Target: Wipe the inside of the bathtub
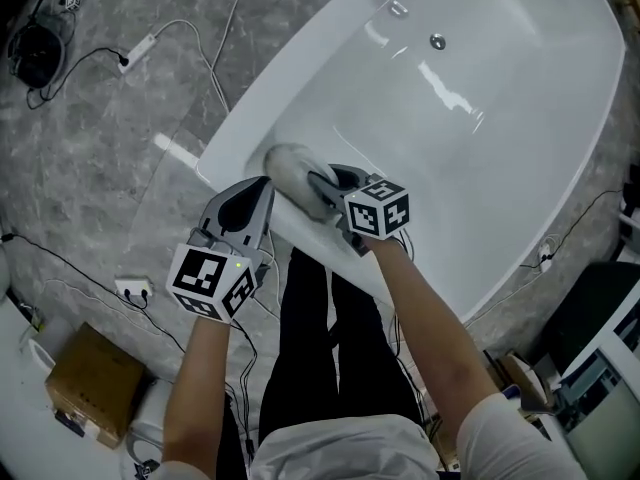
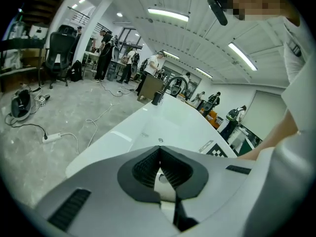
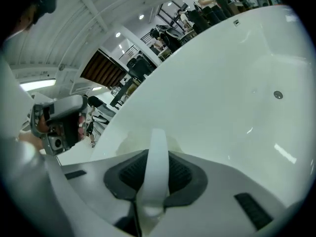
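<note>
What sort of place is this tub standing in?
Probably an open workshop or lab hall, not a home bathroom: the bathtub stands on a grey floor strewn with cables and a power strip, and the left gripper view shows an office chair and people at benches.

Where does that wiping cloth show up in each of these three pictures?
Head view: cloth left of centre, against the tub's near wall, held by the right gripper.
Left gripper view: not in it.
Right gripper view: cloth at bottom centre, a white strip between the jaws.
Shared landmark: the round fitting in the tub.
</note>
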`<state>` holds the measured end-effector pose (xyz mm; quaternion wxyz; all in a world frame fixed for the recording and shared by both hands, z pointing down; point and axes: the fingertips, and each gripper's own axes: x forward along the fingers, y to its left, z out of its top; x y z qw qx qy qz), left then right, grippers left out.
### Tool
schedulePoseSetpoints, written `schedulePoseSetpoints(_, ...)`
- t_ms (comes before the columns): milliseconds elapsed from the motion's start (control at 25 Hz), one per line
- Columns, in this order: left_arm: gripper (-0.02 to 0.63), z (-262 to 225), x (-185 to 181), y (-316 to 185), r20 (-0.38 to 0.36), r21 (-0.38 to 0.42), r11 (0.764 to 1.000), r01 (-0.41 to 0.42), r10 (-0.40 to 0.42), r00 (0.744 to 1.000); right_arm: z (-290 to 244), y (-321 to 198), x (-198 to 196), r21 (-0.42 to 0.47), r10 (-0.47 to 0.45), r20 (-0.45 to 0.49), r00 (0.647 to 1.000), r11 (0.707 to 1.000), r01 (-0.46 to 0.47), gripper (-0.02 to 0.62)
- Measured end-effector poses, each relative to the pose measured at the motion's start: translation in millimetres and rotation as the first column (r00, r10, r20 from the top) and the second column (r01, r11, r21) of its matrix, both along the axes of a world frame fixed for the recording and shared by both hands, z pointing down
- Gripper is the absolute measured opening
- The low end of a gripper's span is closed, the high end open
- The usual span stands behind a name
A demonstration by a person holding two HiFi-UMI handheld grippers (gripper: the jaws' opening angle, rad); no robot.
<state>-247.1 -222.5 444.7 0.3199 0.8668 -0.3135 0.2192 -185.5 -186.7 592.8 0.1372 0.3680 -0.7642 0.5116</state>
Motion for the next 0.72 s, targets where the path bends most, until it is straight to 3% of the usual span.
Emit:
schedulePoseSetpoints(320, 0.012, 13.0, 60.9, -7.4, 0.005, -0.017, 0.994, -0.105, 0.105, 0.994, 63.0, -0.7, 24.3, -0.019, -0.010, -0.019, 1.000, 1.000, 0.009, 0.095)
schedulePoseSetpoints(720, 0.012, 63.6, 129.5, -38.8, 0.040, -0.030, 0.964, -0.264, 0.265, 0.963, 141.4, -3.3, 48.6, -0.034, -0.013, -0.055, 0.998, 0.999, 0.011, 0.095)
